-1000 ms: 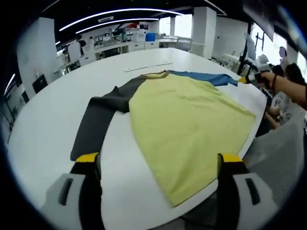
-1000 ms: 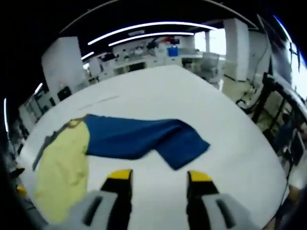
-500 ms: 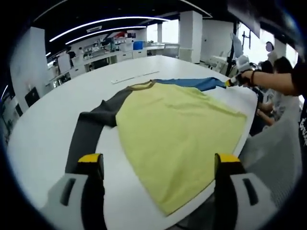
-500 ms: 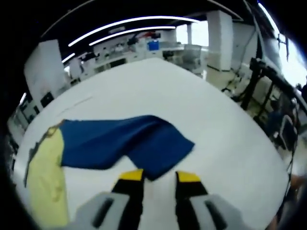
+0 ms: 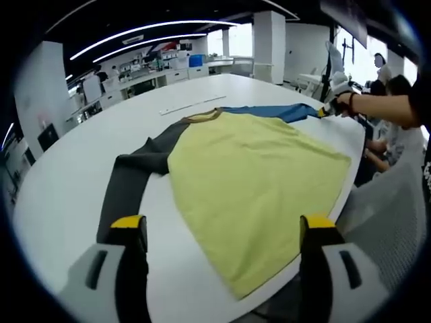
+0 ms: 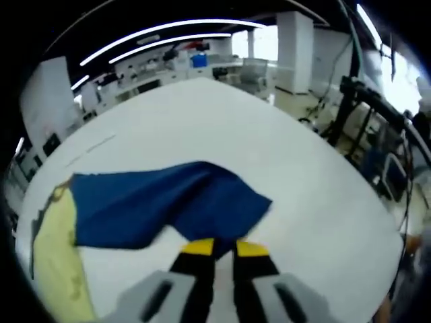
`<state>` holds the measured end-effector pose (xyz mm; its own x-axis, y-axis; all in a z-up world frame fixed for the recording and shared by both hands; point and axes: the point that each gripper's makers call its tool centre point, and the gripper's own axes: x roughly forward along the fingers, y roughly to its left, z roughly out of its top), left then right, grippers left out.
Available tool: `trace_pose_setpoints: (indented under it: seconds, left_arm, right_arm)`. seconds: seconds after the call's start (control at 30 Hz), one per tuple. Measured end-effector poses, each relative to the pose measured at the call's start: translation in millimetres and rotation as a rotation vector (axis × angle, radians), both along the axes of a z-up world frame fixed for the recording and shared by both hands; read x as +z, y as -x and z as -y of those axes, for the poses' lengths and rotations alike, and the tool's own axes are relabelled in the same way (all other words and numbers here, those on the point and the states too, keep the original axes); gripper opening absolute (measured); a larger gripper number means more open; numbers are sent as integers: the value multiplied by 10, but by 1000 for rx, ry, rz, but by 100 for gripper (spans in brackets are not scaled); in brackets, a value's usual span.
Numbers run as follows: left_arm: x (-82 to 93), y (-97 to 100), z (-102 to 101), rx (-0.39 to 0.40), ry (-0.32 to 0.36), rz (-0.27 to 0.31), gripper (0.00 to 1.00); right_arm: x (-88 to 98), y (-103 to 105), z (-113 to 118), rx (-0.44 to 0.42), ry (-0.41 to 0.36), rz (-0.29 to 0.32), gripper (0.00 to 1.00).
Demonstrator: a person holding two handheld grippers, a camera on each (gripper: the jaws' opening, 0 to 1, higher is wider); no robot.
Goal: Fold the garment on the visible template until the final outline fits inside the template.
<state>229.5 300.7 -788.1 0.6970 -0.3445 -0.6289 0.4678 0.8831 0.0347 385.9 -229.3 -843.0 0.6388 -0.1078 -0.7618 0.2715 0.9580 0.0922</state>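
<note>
In the left gripper view, the left gripper [image 5: 224, 232] hangs over the near edge of a white counter [image 5: 74, 182] with its two yellow-tipped jaws spread wide apart and nothing between them. The garment [image 5: 252, 168] lies flat on the counter ahead of the jaws: a yellow body spreading from the near edge toward the far side, its lower hem reaching the counter's edge between the two jaw tips. Its dark grey sleeve [image 5: 131, 178] runs down toward the left jaw, the cuff end lying just beside that jaw's tip. Its blue sleeve [image 5: 276, 112] stretches away to the far right, where the right gripper [image 5: 330, 111], held in a person's hand [image 5: 347, 102], meets the cuff end. A thin pale strip [image 5: 192, 105] lies on the counter beyond the neckline. Office desks and ceiling light strips fill the background.

In the right gripper view, the right gripper [image 6: 224, 248] has its yellow-tipped jaws drawn nearly together, pinching the near edge of the blue sleeve [image 6: 168, 205]. The sleeve spreads from the jaw tips toward the left, slightly rumpled, and joins the yellow body [image 6: 57, 262] at the left edge. The rest of the white counter [image 6: 303, 202] stretches bare to the right.
</note>
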Motion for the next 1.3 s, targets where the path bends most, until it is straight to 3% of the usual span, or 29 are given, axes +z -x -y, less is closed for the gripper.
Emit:
trace_pose_setpoints:
  seconds: [0.23, 0.33, 0.53, 0.7, 0.93, 1.3]
  left_arm:
    - [26, -6, 30, -4, -12, 3, 89]
    - [34, -11, 34, -2, -10, 4, 89]
    - [38, -30, 25, -6, -5, 6, 89]
    - [44, -43, 23, -13, -6, 9, 89]
    - [46, -62, 33, -3, 24, 0, 88]
    - [67, -59, 49, -2, 8, -2, 89]
  right_arm:
    - [29, 23, 55, 45, -21, -15, 0]
    - [43, 46, 170, 101, 38, -37, 0]
    - [61, 95, 331, 125, 66, -52, 0]
    - [89, 135, 383, 214, 113, -81, 0]
    - [68, 66, 600, 262, 170, -106, 0]
    - [56, 183, 656, 275, 190, -150, 0]
